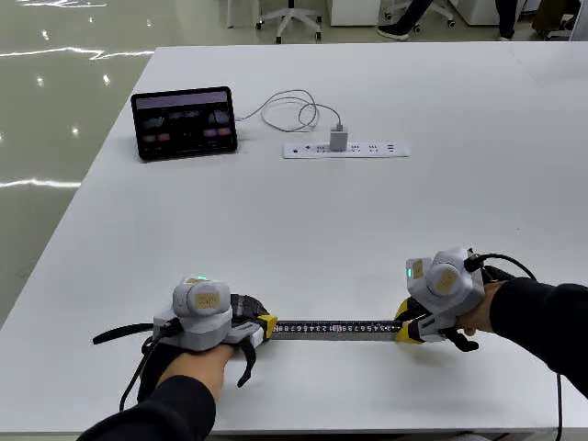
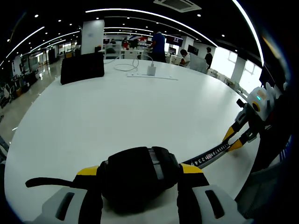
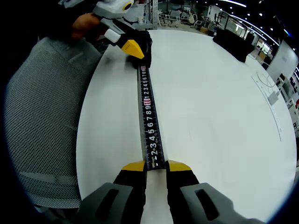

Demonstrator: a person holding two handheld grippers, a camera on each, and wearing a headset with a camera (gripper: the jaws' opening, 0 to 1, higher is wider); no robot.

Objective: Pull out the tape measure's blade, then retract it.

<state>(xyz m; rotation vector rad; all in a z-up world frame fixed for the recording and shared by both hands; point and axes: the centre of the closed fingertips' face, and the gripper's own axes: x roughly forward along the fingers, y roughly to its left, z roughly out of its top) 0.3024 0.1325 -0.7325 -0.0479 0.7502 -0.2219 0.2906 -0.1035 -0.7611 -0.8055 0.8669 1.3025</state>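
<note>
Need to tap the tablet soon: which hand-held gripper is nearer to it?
Left. The left hand-held gripper, holding the case, lies nearly straight toward the person from the tablet. The right hand-held gripper, pinching the blade, is well off to the tablet's right.

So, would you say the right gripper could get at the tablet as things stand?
Probably not: the right gripper is shut on the end of the blade, and the tablet stands well away, up the table and to the left.

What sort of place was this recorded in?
Likely an open-plan office or lab: a big white table with a tablet and power strip, a chair base behind, glossy floor.
</note>
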